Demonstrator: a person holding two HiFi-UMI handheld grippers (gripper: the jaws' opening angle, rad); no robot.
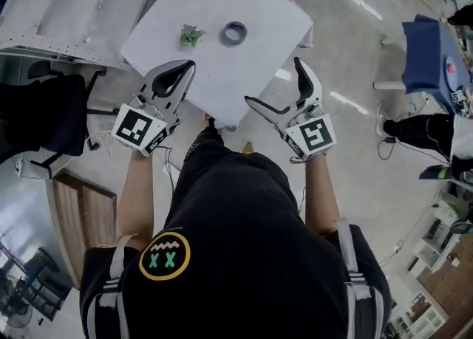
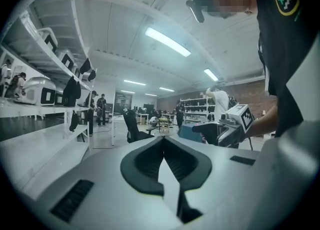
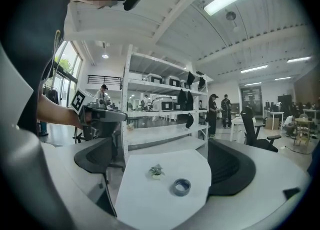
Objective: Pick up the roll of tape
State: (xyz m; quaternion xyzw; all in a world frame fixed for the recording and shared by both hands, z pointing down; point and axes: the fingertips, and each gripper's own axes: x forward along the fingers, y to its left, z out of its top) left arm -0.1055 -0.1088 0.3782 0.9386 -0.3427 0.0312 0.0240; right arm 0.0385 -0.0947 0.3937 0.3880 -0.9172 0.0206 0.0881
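Risk: roll of tape (image 1: 235, 32) lies flat on the white table (image 1: 222, 86), just beside the small plant (image 1: 191, 35); an off-centre approach could skid it or knock that plant; right gripper (image 1: 273, 80) spread wide, empty, well short of the plant; left gripper (image 1: 189, 65) closed on nothing.
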